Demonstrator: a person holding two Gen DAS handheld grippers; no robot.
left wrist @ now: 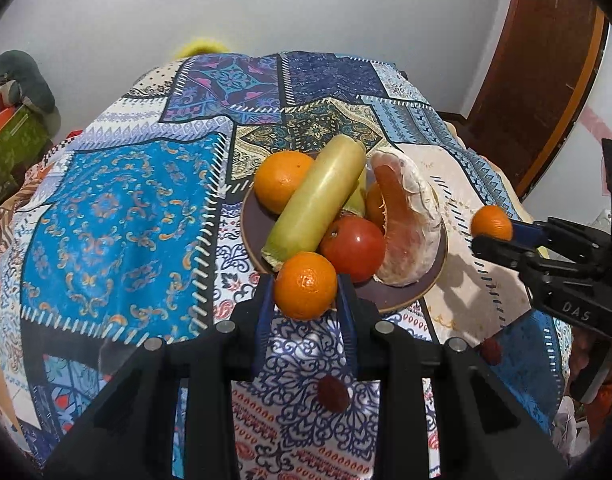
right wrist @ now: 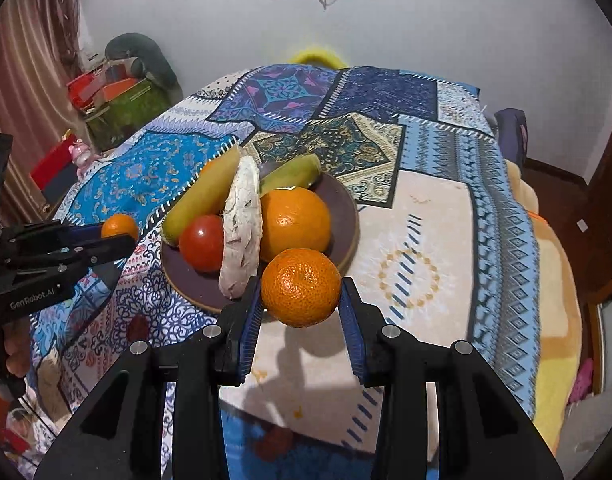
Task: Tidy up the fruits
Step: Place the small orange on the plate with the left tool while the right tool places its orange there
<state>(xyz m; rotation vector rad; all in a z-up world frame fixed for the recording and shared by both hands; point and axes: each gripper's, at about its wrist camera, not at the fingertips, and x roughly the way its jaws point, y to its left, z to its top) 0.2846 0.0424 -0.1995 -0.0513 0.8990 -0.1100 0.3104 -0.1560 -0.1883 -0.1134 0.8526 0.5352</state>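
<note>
Nearest the left wrist camera, the left gripper (left wrist: 306,292) was clamped on a small mandarin (left wrist: 305,285), its blue pads pressed on the fruit's two sides, above the table's near edge just short of the plate's near rim. The right gripper (right wrist: 301,298) held a second mandarin (right wrist: 301,287) the same way, beside the plate's near right rim. Both fruits looked light and round, with a thin, pebbled, slightly soft skin: a grip across the widest part seemed right, firm enough to stop rolling yet gentle enough not to bruise or split the peel. Below the left gripper, two small dark red fruits (left wrist: 333,394) lay loose on the patchwork cloth (left wrist: 117,216) near the table's near edge. Farther on, the brown plate (left wrist: 402,294) sat toward the middle of the table, already crowded with a tomato (left wrist: 354,246), a peeled pomelo segment (left wrist: 410,220), a long pale-green gourd (left wrist: 318,196) and oranges (left wrist: 279,184); the pile looked liable to shift if anything landed hard on it.
</note>
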